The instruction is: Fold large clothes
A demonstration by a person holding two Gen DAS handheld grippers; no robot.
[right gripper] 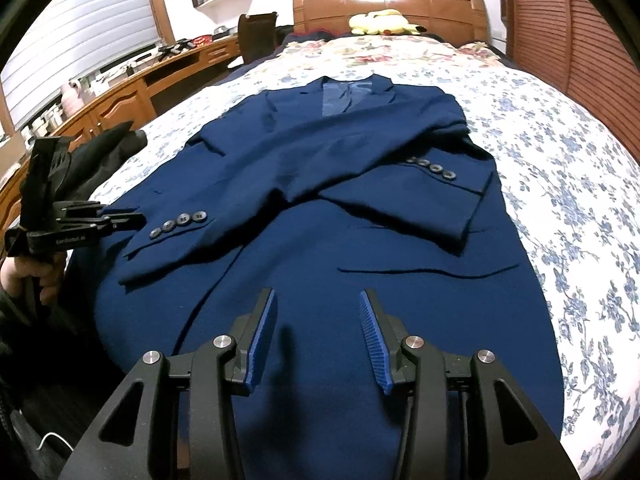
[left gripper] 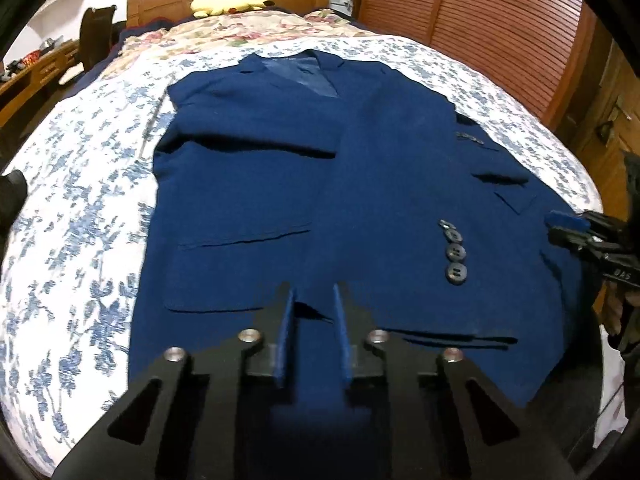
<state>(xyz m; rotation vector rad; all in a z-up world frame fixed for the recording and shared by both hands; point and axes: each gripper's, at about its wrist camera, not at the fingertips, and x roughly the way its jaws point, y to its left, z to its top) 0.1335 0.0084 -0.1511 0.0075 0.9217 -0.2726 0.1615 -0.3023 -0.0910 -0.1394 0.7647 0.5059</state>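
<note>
A navy blue suit jacket (left gripper: 320,184) lies flat on the bed, collar toward the headboard, both sleeves folded across its front. It also shows in the right wrist view (right gripper: 340,208). My left gripper (left gripper: 314,292) hovers over the jacket's near hem, jaws a narrow gap apart with nothing visibly between them. My right gripper (right gripper: 318,300) is open and empty above the hem. Each gripper shows in the other's view: the right one (left gripper: 568,228) at the jacket's right edge, the left one (right gripper: 120,220) beside the buttoned cuff (right gripper: 178,222), seemingly shut.
The bed has a blue-flowered white cover (left gripper: 80,200) and a floral quilt (right gripper: 380,52) near the wooden headboard (right gripper: 388,4). A yellow plush toy (left gripper: 228,0) lies by the headboard. A wooden desk (right gripper: 120,88) stands left, louvred wardrobe doors (left gripper: 480,12) right.
</note>
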